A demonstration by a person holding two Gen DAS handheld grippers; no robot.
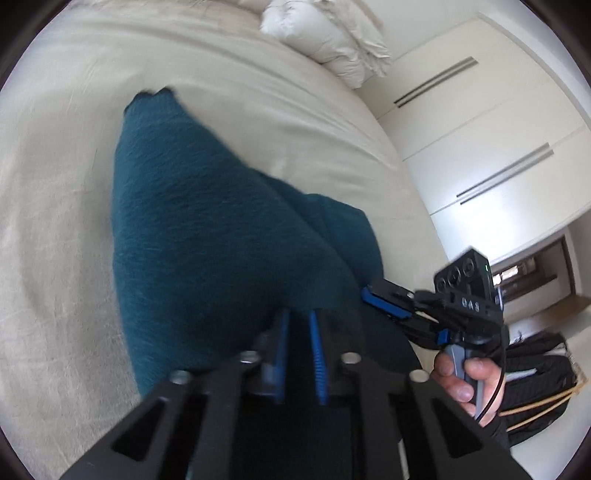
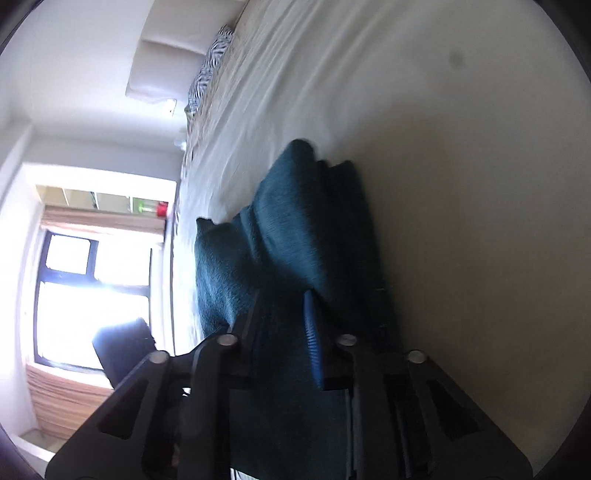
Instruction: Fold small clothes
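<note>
Pinching the near edge of a teal knit garment [image 1: 207,229], the left gripper [image 1: 298,325] holds it between nearly closed blue pads; the right gripper [image 2: 291,314] clamps the same cloth, which drapes away over the cream bedsheet [image 1: 55,221], with white pillows [image 1: 332,33] beyond.

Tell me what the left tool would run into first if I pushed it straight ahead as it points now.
The teal garment itself: the left tool is already shut on its near edge, and the cloth fills the line ahead. Beyond it lies the cream bedsheet, though depth there is hard to judge.
</note>
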